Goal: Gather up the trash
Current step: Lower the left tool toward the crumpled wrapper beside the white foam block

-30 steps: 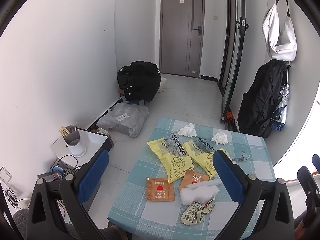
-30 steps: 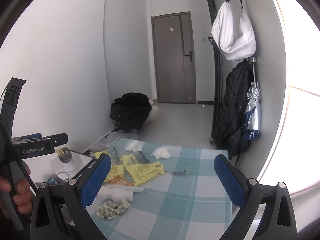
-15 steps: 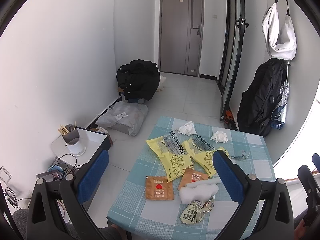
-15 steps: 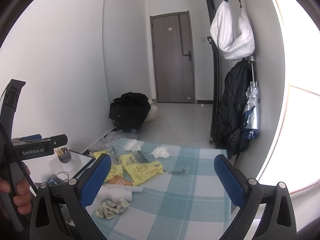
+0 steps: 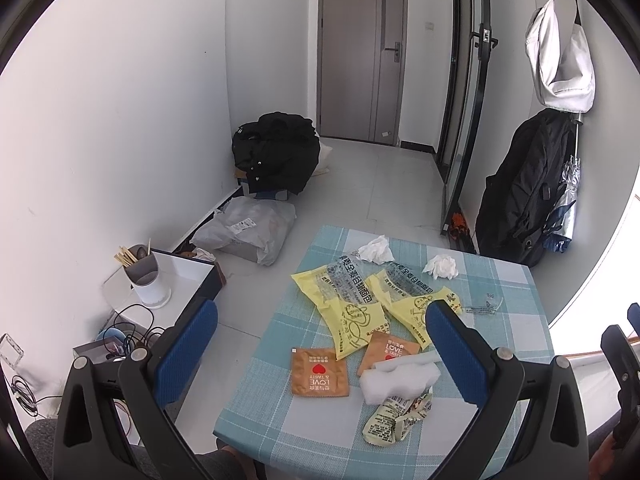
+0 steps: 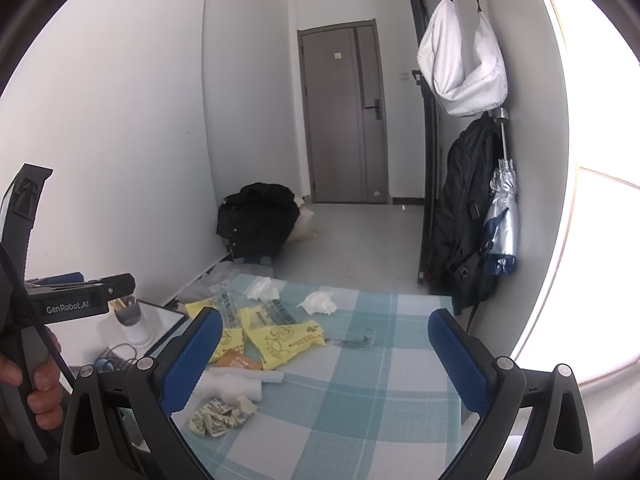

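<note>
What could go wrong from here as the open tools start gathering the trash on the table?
The flat brown sachet lies flush on the checked tablecloth, so fingers may pinch cloth with it. The crumpled wrapper sits near the front edge and could be nudged off. No bin shows in either view.

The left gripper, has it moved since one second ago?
Yes, slightly. In the left wrist view the door and the table sit a little higher than before, so the left gripper has tilted or moved slightly down.
</note>
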`<state>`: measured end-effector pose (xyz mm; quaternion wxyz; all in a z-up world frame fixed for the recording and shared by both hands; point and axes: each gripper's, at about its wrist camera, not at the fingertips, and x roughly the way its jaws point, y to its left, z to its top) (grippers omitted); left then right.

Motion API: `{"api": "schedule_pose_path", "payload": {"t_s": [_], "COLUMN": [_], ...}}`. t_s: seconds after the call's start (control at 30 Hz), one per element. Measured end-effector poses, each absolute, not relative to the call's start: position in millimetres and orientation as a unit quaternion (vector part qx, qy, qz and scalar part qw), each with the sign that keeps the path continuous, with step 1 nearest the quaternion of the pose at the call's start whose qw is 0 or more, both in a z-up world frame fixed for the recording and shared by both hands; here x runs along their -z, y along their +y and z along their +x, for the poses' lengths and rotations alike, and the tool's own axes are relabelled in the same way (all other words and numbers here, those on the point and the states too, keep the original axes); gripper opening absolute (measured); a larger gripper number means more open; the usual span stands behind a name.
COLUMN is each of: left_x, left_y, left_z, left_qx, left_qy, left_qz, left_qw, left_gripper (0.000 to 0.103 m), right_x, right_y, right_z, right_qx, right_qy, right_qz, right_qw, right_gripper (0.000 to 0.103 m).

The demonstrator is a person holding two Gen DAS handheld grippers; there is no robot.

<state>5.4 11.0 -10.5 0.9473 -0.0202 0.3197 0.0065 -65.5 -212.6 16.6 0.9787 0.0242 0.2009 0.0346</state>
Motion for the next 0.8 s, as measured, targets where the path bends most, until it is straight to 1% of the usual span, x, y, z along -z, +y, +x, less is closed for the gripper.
{"api": "schedule_pose_path", "payload": {"t_s": [0.23,0.37,0.53,0.67,0.8], "left_x": [13.5,21.7,32.0,46.3,70.7], "left_y": [10.6,9.8,10.1,21.7,44.1], "left_z": [10.5,16.2,28.3,46.7,66.7], "left_qx": [-0.004,0.004,0.012,0.023,0.010], "left_qy": [0.330,0.347,0.368,0.406,0.456], "left_qz": [-0.027,-0.032,-0.032,-0.054,-0.086], "left_qw": [0.944,0.937,0.929,0.912,0.886], "left_gripper": [0.102,0.102,0.102,0.102,0.101], "right_x": [-15.4,-13.0,-10.3,-4.0,5.3], "right_y": [-212.5,-214.0,-209.2,-201.8,-199.0], "right_z": [-63.1,-56.9,-49.2,-33.8,-14.2], "right_qx": [-0.035,-0.052,-0.048,-0.055,-0.080], "right_qy": [0.206,0.226,0.228,0.236,0.248], "right_qz": [0.024,0.041,0.041,0.033,0.059], "right_qw": [0.978,0.972,0.972,0.970,0.964], "right_gripper": [0.103,0.103,0.103,0.103,0.103]}}
